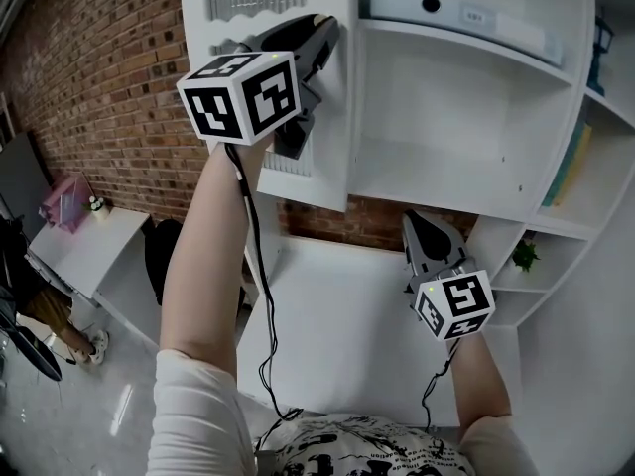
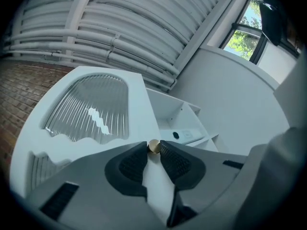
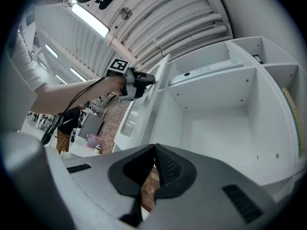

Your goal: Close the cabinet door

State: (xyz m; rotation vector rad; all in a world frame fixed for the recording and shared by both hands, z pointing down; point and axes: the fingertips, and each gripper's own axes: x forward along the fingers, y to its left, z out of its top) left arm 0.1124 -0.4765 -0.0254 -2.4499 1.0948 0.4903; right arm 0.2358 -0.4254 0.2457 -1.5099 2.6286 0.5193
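Left hand-held gripper (image 2: 153, 147) clamps the knob (image 2: 154, 145) of the open cabinet door (image 2: 137, 111); right hand-held gripper (image 3: 154, 152) closed, empty.

two tools, left tool (image 2: 153, 150) and right tool (image 3: 154, 147), two marker cubes (image 1: 243, 95), one cabinet door (image 2: 139, 99), two ribbed glass panes (image 2: 91, 109), one brass knob (image 2: 154, 146), one flat white device (image 1: 456, 13), one small green plant (image 1: 525, 256), one pink box (image 1: 67, 201)
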